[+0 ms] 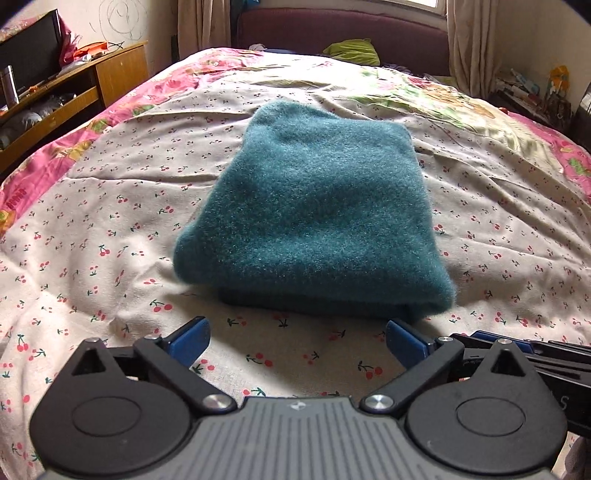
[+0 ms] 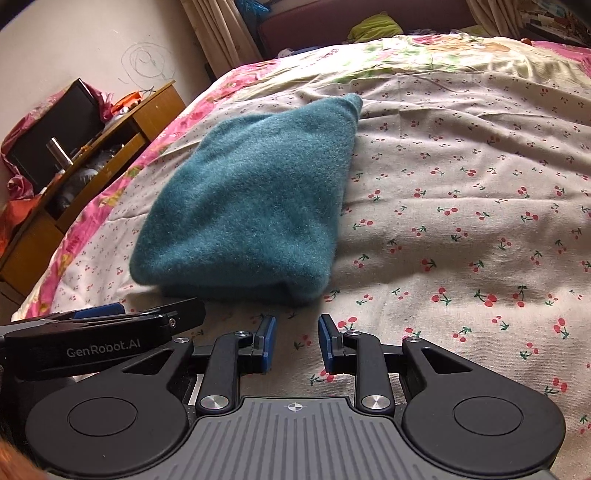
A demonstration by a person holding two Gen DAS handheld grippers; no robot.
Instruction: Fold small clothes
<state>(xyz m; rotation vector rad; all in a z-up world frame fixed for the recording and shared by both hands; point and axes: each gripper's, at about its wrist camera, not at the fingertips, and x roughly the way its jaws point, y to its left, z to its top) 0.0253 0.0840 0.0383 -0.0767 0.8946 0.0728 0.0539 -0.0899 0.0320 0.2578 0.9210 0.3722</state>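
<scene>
A folded teal fleece garment [image 1: 310, 218] lies in a thick stack on the middle of the bed [image 1: 110, 206], on its cherry-print sheet. Just near of its near edge, the left gripper [image 1: 295, 341] hovers with fingers spread wide and empty. The right gripper [image 2: 297, 341], beside it on the right, has its fingers parted too, holding nothing. A wooden cabinet [image 1: 74, 92] stands far left.

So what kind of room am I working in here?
Most likely a home bedroom: the folded teal garment lies on a bed with a cherry-print sheet, a padded headboard and curtains behind.
</scene>
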